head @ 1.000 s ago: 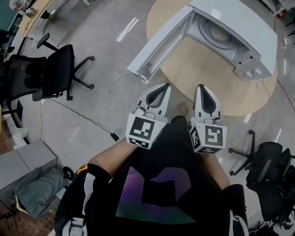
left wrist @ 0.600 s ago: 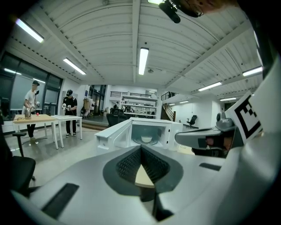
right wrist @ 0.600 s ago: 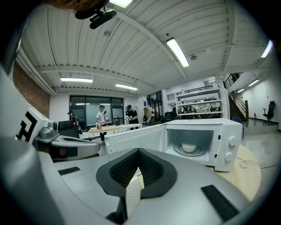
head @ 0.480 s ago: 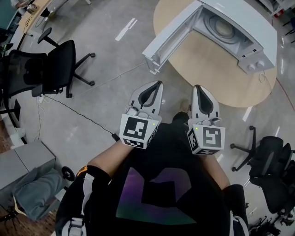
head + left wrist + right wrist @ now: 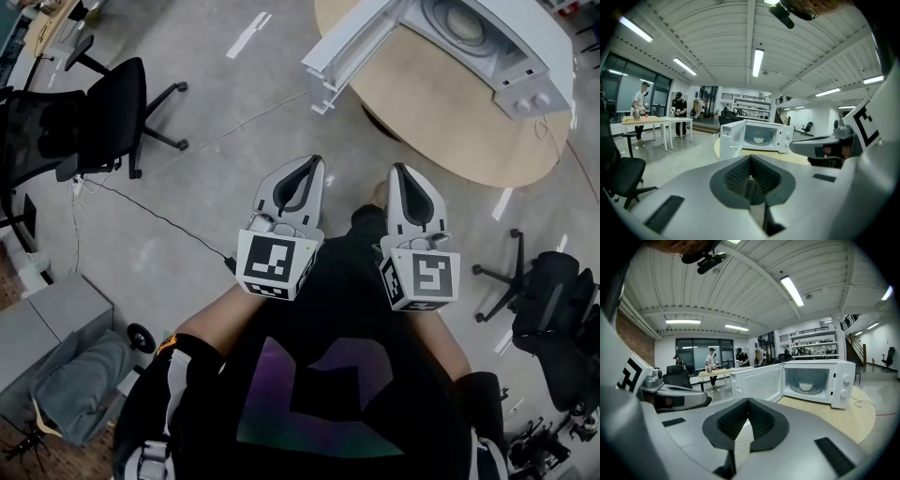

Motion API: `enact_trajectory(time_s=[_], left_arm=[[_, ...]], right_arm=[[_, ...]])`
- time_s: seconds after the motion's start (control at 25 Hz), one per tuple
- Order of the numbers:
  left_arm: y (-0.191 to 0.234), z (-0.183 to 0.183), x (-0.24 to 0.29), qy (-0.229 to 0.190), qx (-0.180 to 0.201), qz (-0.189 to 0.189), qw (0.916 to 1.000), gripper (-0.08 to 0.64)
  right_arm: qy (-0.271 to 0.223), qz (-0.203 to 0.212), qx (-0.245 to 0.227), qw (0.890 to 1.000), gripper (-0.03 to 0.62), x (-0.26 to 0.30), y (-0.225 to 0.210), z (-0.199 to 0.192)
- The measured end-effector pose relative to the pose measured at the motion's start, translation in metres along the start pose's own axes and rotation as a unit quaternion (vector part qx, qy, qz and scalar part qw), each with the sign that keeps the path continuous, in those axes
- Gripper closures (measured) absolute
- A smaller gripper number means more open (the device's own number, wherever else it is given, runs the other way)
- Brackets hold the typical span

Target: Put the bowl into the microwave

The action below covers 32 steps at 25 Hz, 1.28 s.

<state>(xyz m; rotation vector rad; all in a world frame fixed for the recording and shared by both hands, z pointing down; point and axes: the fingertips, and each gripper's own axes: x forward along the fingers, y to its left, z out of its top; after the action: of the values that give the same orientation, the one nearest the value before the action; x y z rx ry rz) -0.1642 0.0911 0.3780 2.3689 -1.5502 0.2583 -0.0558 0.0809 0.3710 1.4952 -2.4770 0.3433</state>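
Observation:
A white bowl (image 5: 466, 19) (image 5: 805, 386) (image 5: 759, 139) sits on the turntable inside the white microwave (image 5: 511, 52) (image 5: 836, 380) (image 5: 780, 137), whose door (image 5: 349, 47) hangs wide open to the left. The microwave stands on a round wooden table (image 5: 441, 108). My left gripper (image 5: 310, 163) (image 5: 750, 160) and right gripper (image 5: 400, 170) (image 5: 748, 402) are held side by side close to the person's body, well short of the table. Both are shut with nothing between their jaws.
A black office chair (image 5: 98, 117) stands on the concrete floor at the left, another (image 5: 553, 323) at the right. A cable (image 5: 159, 217) runs across the floor. A grey cabinet (image 5: 47, 328) is at the lower left. People (image 5: 640, 110) stand at distant tables.
The table and microwave have slid up and away in the head view, so I am farther from them. Both grippers stay shut and together.

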Motion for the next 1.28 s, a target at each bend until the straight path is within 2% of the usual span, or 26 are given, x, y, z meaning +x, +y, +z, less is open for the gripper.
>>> enact_trajectory(time_s=[0.16,0.44,0.72,0.92,1.08,1.28], left_arm=[[-0.001,-0.008,-0.006,0.007,-0.002,-0.003,1.0,0.512],[-0.022,-0.01,-0.001,0.007,0.0,-0.031,0.9995,0.512],[-0.057,-0.004,0.013,-0.001,0.024,-0.056,0.9981,0.512],[-0.064,-0.006,0.018,0.006,0.034,-0.063,0.9974,0.512],[-0.064,-0.003,0.017,-0.01,0.041,-0.068,0.9968,0.512],[-0.055,-0.011,0.012,0.011,0.049,-0.067,0.9965,0.512]], right_arm=[[0.002,-0.005,0.007,1.0,0.574,-0.008,0.004,-0.007],[0.003,-0.008,0.015,1.0,0.574,-0.025,-0.002,-0.015],[0.01,-0.015,0.022,1.0,0.574,-0.039,-0.022,-0.024],[0.006,-0.022,0.025,0.999,0.574,-0.044,-0.028,-0.026],[-0.004,-0.018,0.024,1.0,0.574,-0.046,-0.022,-0.025],[-0.001,-0.013,0.023,1.0,0.577,-0.045,-0.01,-0.03]])
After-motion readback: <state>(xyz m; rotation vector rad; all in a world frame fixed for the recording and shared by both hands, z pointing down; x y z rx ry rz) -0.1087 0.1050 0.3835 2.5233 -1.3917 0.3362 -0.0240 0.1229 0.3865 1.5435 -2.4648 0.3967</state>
